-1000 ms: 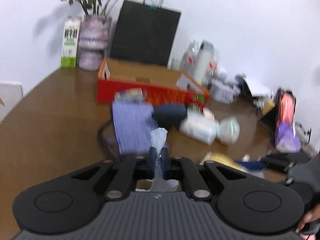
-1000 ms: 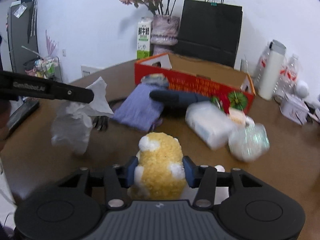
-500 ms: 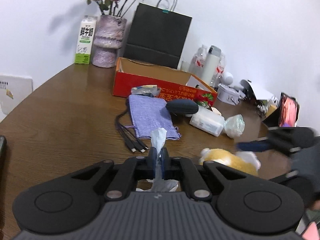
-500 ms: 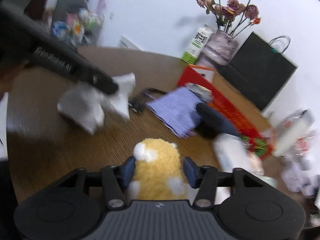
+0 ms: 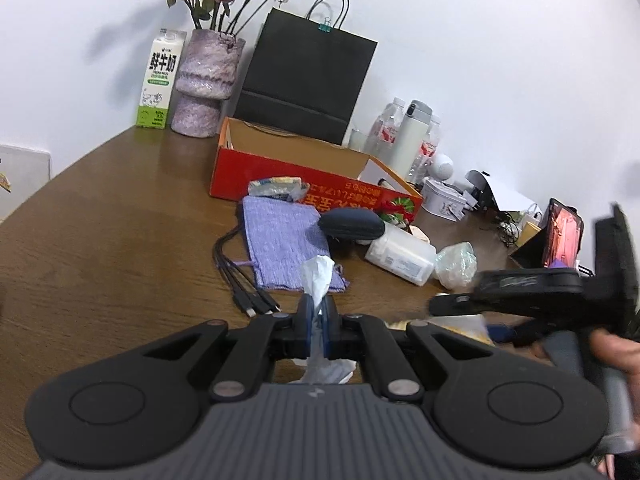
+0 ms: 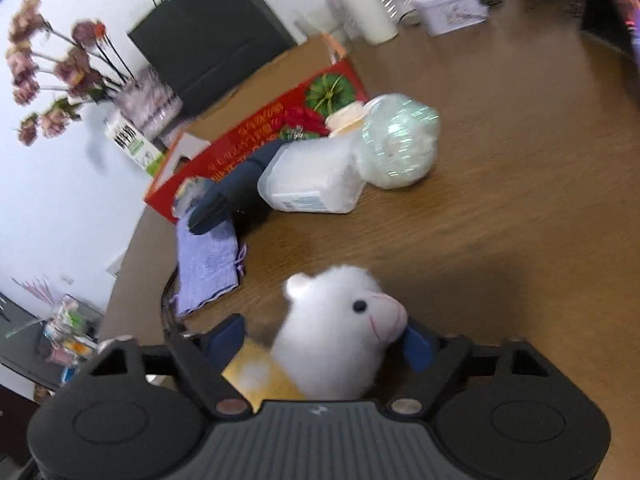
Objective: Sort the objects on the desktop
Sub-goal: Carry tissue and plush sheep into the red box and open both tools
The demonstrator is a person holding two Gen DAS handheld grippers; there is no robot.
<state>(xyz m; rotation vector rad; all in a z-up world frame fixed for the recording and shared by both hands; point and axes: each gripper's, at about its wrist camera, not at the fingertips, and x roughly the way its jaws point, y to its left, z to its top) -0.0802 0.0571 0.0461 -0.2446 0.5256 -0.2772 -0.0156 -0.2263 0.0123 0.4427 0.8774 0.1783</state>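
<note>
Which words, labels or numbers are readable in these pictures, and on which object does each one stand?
"鲜牛奶": big black characters on the milk carton.
"FRESH MILK": small line under them on the same carton, barely legible; the finer print below is too small.
Red box: gold characters along its front, upside down here, not readable.
Plastic tub: label too small.
White tin: print too small.
Right wrist view: all text blurred.

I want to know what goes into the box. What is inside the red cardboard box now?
In the left wrist view, the red cardboard box is open and shows only bare brown inner walls. Its front wall hides the bottom, so anything lying low inside cannot be seen.
</note>
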